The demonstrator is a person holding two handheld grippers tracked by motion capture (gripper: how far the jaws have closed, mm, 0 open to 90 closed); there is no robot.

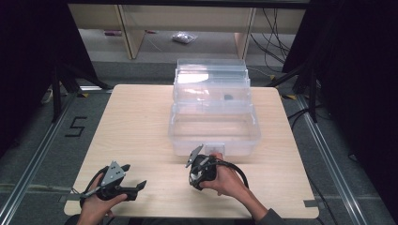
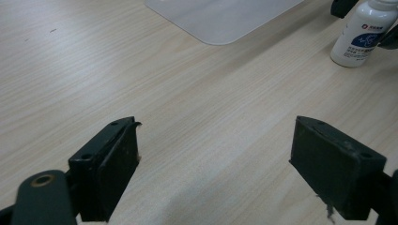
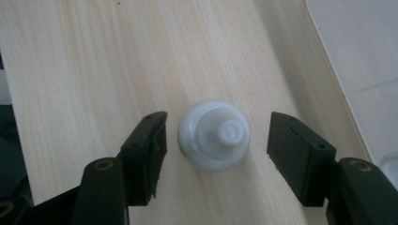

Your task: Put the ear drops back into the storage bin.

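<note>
Fingers, R gripper (image 3: 216,140): spread either side of white bottle (image 3: 214,133), pads (image 3: 152,145) close to its shoulder but gap visible both sides; no pinch yet. Pointing down; bottle seen cap-on from above.
Fingers, L gripper (image 2: 213,168): spread wide, nothing btwn them, bare desk (image 2: 94,70) beneath. Idle, resting at near-left of desk (image 1: 115,185).

Item 1 – white bottle: upright on desk, near edge, just in front of clear bin; blue label shows in left gripper view (image 2: 360,35). In high view hidden under R gripper (image 1: 201,168).

Progress (judgement): approach done, fingers lined up round bottle; grasp not made. Left to do: squeeze, lift, prob. carry to bin. Early stage.

Item 2 – clear plastic bin (image 1: 256,136): lid (image 1: 211,70) tipped back open; main tub appears empty; small dark object (image 1: 228,97) in upper tray, can't tell what.

Item 3 – desk: light wood, otherwise bare.

Surrounds: dark floor w/ "5" mark (image 1: 76,127); cables (image 1: 274,33) at far right; plastic bag (image 1: 184,37) on floor beyond; wooden shelf legs (image 1: 131,33).

Obstructions: bin's front wall stands right beside bottle, R hand close to it; needs clearing on lift. No other clutter in path.
</note>
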